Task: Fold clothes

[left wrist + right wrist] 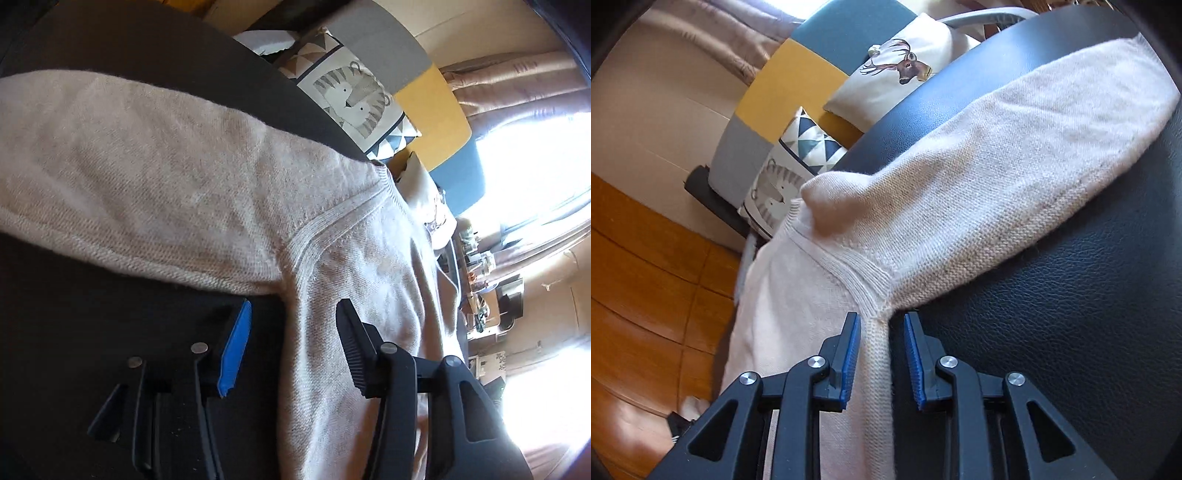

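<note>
Sweater: one, pale beige knit (192, 177), spread on a black leather-look surface (1071, 295). Both views show a sleeve joining the body at a ribbed armhole seam.
Sleeve, left view: runs from the seam toward 9 o'clock, flat on the black surface.
Sleeve, right view: runs from the seam toward 1 o'clock (1015, 155); a small raised bump of knit sits at the shoulder end.
Left gripper: (291, 347) jaws apart, nothing clamped. One finger over bare black surface at 7 o'clock, the other over the sweater body; the body's edge lies between them, no pad pressing.
Right gripper: (881, 354) jaws apart, astride the body's side edge just below the armpit. Whether the pads touch the knit: cannot tell.
Obstructions: none between either gripper and the sweater.
Surroundings, counted: cushions, three — tiger print (354, 99), deer print (905, 62), triangle pattern (812, 142). One chair back in blue, yellow and grey panels (768, 92).
Left view only: bright window at 3 o'clock, pinkish curtain (517, 85), cluttered shelf of small items at 4 o'clock, too small to name.
Right view only: deer cushion, wood floor (646, 277) at 8 o'clock, sweater body hanging past the surface's edge toward the floor.
</note>
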Motion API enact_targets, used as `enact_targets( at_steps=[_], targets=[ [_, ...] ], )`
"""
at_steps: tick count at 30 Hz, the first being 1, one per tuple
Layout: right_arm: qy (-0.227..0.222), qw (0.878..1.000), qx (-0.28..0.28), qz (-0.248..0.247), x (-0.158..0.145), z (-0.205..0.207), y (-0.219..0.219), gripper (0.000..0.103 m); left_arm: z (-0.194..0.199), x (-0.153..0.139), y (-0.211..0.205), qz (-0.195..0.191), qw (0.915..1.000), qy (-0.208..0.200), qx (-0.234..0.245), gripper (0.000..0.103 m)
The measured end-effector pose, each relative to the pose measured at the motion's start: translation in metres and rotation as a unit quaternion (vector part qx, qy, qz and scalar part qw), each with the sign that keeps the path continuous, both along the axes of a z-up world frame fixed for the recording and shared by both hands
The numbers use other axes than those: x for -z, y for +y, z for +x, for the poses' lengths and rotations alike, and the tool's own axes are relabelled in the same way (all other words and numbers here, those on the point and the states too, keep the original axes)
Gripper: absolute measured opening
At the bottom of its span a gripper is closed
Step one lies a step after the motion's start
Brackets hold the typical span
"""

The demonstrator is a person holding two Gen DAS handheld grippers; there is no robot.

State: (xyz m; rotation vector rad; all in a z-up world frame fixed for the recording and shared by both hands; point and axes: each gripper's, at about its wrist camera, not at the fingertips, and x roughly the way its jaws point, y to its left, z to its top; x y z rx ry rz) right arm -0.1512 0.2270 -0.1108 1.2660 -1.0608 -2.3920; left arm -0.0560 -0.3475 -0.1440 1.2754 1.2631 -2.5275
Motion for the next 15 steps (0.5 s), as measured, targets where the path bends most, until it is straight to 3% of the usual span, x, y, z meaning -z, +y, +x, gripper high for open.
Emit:
enact_targets(
  at_steps=[4,10,13,15],
  targets=[
    [0.01,1.0,-0.006,-0.012,0.001,-0.005,-0.005,0.024,-0.009,-0.003,0.008,-0.036,0.9992,-0.001,0.015,0.051],
    [0.042,0.999,-0.017,0.013,0.003,-0.013,-0.018,0.024,-0.015,-0.003,0.02,-0.096,0.9951,0.006,0.023,0.051],
    [0.058,0.998,-0.023,0.032,0.002,-0.014,-0.023,0.024,-0.016,-0.004,0.033,-0.15,0.9882,0.008,0.03,0.051],
    [0.059,0.997,-0.024,0.034,0.002,-0.015,-0.024,0.024,-0.016,-0.004,0.045,-0.201,0.9788,0.007,0.038,0.051]
  ],
)
